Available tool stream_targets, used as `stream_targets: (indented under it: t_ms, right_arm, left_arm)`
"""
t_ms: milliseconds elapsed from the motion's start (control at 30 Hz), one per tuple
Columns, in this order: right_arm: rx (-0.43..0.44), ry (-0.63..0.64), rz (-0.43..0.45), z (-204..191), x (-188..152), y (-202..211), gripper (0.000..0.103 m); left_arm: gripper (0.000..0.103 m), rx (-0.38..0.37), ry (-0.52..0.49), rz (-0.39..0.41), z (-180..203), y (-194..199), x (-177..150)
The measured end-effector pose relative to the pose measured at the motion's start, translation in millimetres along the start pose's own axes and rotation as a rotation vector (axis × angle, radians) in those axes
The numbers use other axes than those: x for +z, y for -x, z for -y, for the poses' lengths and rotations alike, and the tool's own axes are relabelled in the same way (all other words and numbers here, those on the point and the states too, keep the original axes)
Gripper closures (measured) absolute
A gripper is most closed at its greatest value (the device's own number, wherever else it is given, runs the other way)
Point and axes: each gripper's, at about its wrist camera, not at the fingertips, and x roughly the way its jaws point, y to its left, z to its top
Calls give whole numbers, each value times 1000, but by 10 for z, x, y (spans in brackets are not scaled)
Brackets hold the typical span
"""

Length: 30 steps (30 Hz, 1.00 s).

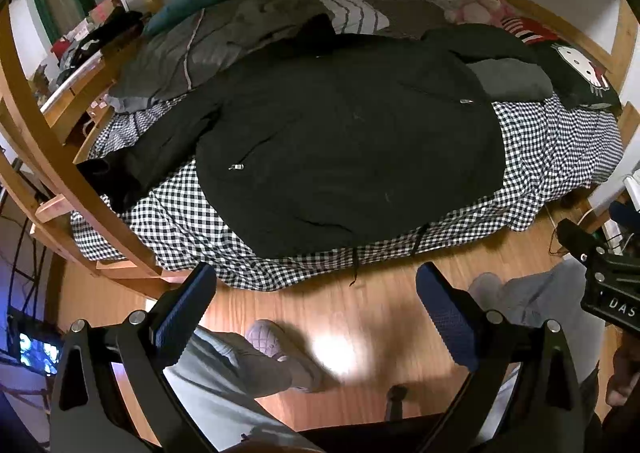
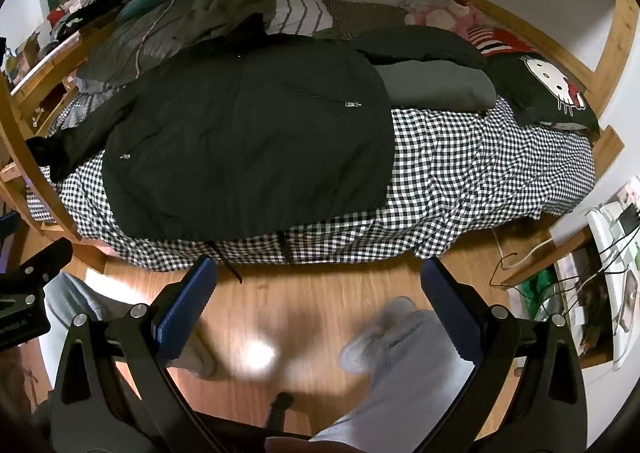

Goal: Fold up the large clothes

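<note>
A large black jacket point(image 1: 344, 141) lies spread flat, front up, on the checked bedspread point(image 1: 560, 157); its hem reaches the bed's near edge and one sleeve point(image 1: 132, 169) trails off to the left. The right wrist view shows the same jacket point(image 2: 248, 141) left of centre. My left gripper point(image 1: 316, 285) hangs open above the wooden floor, short of the bed, holding nothing. My right gripper point(image 2: 320, 277) is open too, over the floor in front of the bed edge, and part of its body point(image 1: 608, 273) shows at the right of the left wrist view.
A grey folded garment point(image 2: 436, 85) and a black cartoon-cat pillow point(image 2: 548, 89) lie right of the jacket. Grey bedding point(image 1: 224, 41) is piled at the back left. Wooden bed posts point(image 1: 60, 157) stand at the left. A person's legs and slippers point(image 1: 280, 345) stand on the floor. Cables and clutter point(image 2: 592, 273) sit at the right.
</note>
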Motion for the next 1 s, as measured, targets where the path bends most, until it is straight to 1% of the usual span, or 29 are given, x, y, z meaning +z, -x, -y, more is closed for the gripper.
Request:
stream_targets:
  t_ms: [833,933,1000]
  right_arm:
    - [10,0,-1,-5,-14,5,3]
    - [1,-8,-5,16,19,-56,3]
    - [14,-19,-21,7,65,-163,3]
  left_arm:
    - [5,15,-17,-3,53,12,-25]
    - [5,26,-30,-28,29,-44,-16]
    - [5,18,-22,-29,-17,-88,-11]
